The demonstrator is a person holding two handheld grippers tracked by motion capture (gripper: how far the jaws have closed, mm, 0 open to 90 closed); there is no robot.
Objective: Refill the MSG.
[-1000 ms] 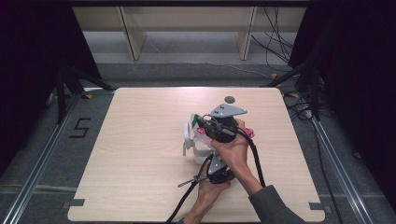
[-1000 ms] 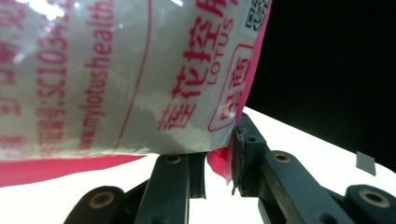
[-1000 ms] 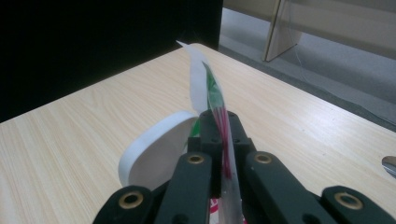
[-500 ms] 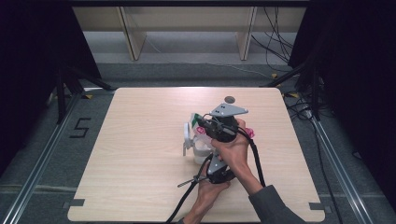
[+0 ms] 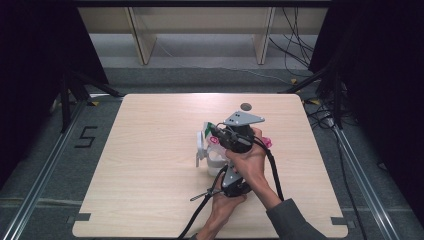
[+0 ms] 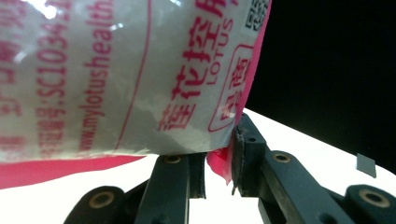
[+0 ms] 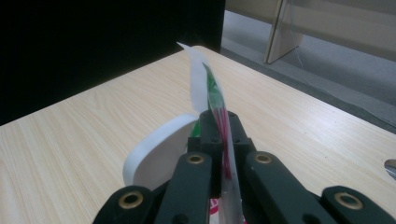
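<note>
Wooden tabletop (image 5: 150, 165) under both hands. Right claw (image 7: 223, 140) clamps the packet's (image 6: 116, 79) top edge beside a white cup (image 5: 212, 160); left claw (image 6: 219, 163) pinches the packet's pink corner.

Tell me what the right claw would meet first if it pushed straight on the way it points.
Nothing solid soon, probably: the right claw is shut on the packet; beyond lie bare table and floor. Depth is uncertain.

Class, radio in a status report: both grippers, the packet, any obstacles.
Left gripper shut on packet corner. Right gripper shut on its edge. Packet over white cup. Nothing in the way.
</note>
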